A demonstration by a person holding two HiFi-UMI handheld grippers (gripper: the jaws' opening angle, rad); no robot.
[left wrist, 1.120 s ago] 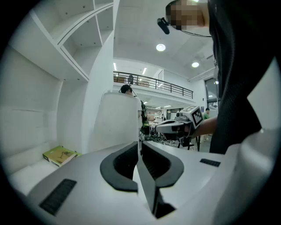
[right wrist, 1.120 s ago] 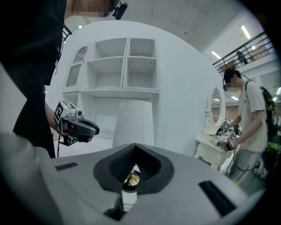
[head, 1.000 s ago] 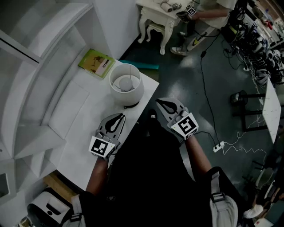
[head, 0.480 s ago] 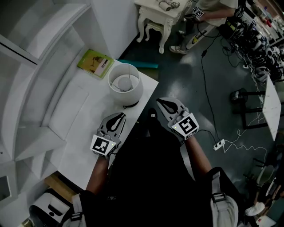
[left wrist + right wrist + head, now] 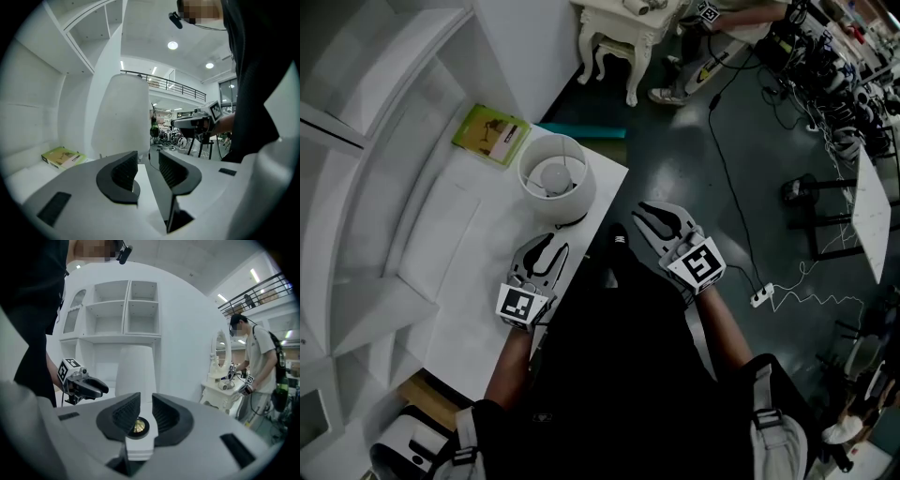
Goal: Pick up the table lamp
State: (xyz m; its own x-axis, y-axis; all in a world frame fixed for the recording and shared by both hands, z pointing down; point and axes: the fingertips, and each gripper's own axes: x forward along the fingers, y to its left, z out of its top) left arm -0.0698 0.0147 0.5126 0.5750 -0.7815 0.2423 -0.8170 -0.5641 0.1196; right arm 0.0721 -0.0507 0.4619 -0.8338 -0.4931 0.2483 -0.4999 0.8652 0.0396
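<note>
Both forearms reach forward. The left hand-held gripper hovers over the worktop and points almost level at the table lamp. Its jaws have just been opening, with nothing between them. The right hand-held gripper is off the worktop's edge, its jaws narrowly apart and empty. The lamp stands upright near that edge, a bulb inside its open shade.

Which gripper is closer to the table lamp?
Left. The left gripper is over the table, just short of the table lamp; its jaws have just been opening, nothing between them. The right gripper hangs off the table's edge.
</note>
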